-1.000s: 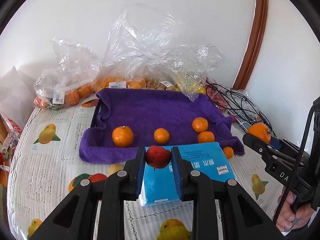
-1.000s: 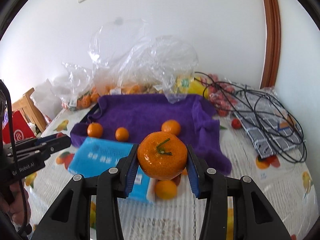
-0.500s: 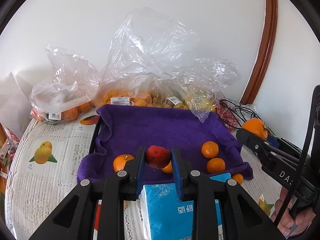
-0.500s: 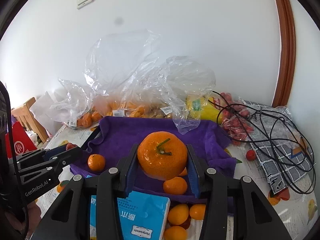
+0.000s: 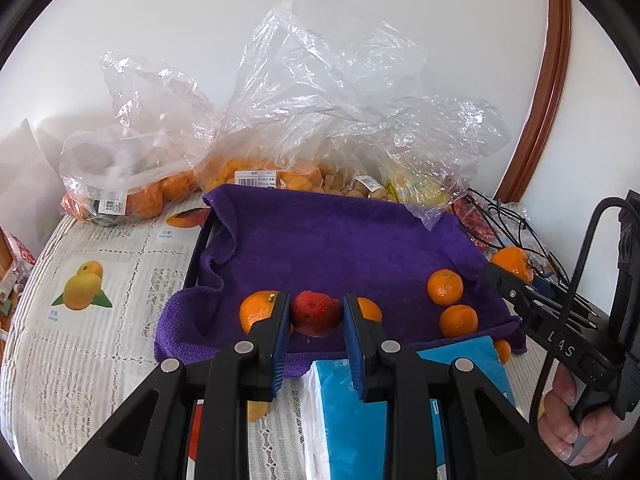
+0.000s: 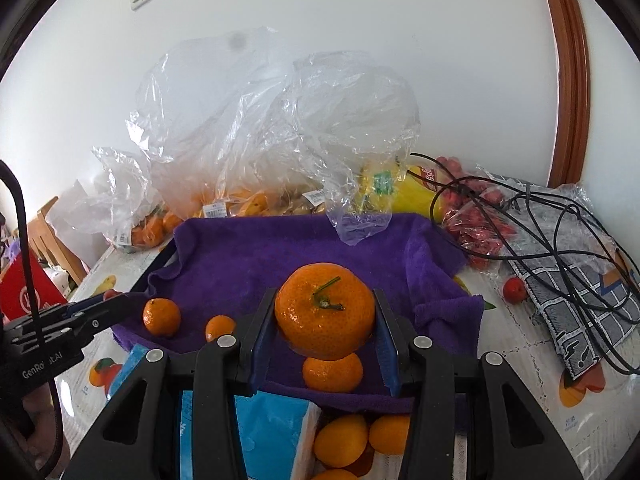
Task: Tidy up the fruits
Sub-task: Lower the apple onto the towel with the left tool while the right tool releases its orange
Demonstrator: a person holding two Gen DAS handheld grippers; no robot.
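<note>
A small red fruit (image 5: 315,313) is clamped between the blue pads of the left gripper (image 5: 315,320), the jaws nearly closed on it. It is held over the near edge of the purple towel (image 5: 332,240), which lines a dark tray (image 5: 197,249). A large orange (image 6: 325,312), stem up, is gripped by the right gripper (image 6: 325,328), the jaws spread just to its width, above the same towel. Four small mandarins (image 5: 445,287) are seen lying on the towel. A blue tissue pack (image 5: 352,420) lies just in front of the tray. Clear plastic bags of fruit (image 5: 256,176) are heaped behind it, against the wall.
</note>
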